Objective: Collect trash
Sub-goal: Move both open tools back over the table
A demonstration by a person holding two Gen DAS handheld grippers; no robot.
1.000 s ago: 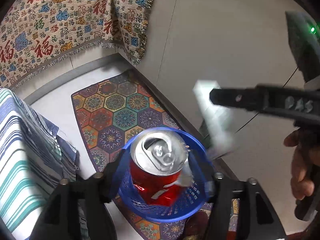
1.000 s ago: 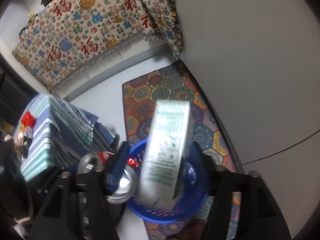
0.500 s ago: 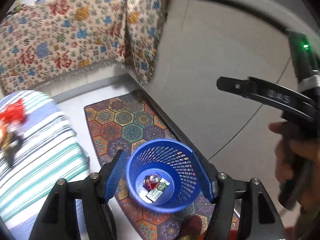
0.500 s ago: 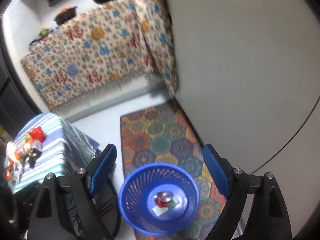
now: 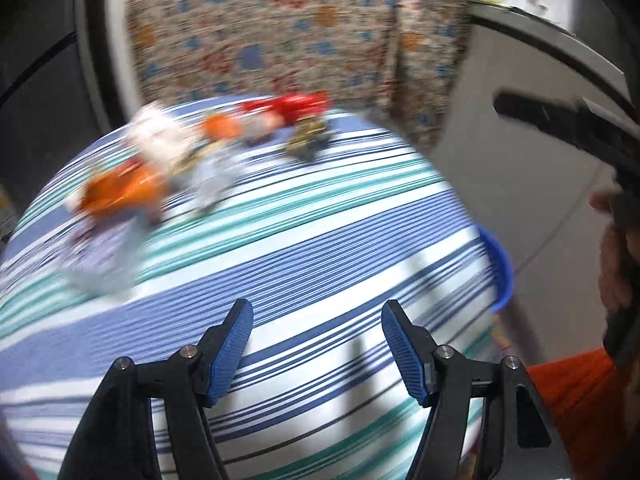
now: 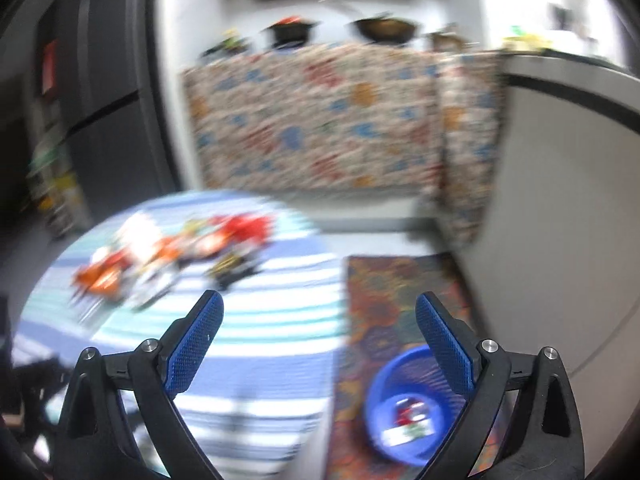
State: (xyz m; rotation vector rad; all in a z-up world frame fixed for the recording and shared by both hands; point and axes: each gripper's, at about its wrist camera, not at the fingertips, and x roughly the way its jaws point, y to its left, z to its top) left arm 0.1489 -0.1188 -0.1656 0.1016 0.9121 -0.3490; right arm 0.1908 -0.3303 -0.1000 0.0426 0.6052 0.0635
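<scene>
A patterned cloth (image 6: 320, 120) is hanging at twelve o'clock beneath dark pots (image 6: 292, 32), while a hexagon-patterned rug (image 6: 384, 300) is lying at five o'clock beside a striped tablecloth (image 5: 320, 248).

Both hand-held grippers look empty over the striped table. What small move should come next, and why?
Probably reach the left hand-held gripper toward the wrapper pile on the striped tablecloth: both stand open and empty, litter remains, and the blue basket already holds items.

Nothing readable here
Motion blur smears the wrappers (image 5: 120, 192) on the striped counter (image 5: 320, 240), and the patterned cloth (image 6: 320, 120) behind shows only coloured blotches, no legible characters.
</scene>
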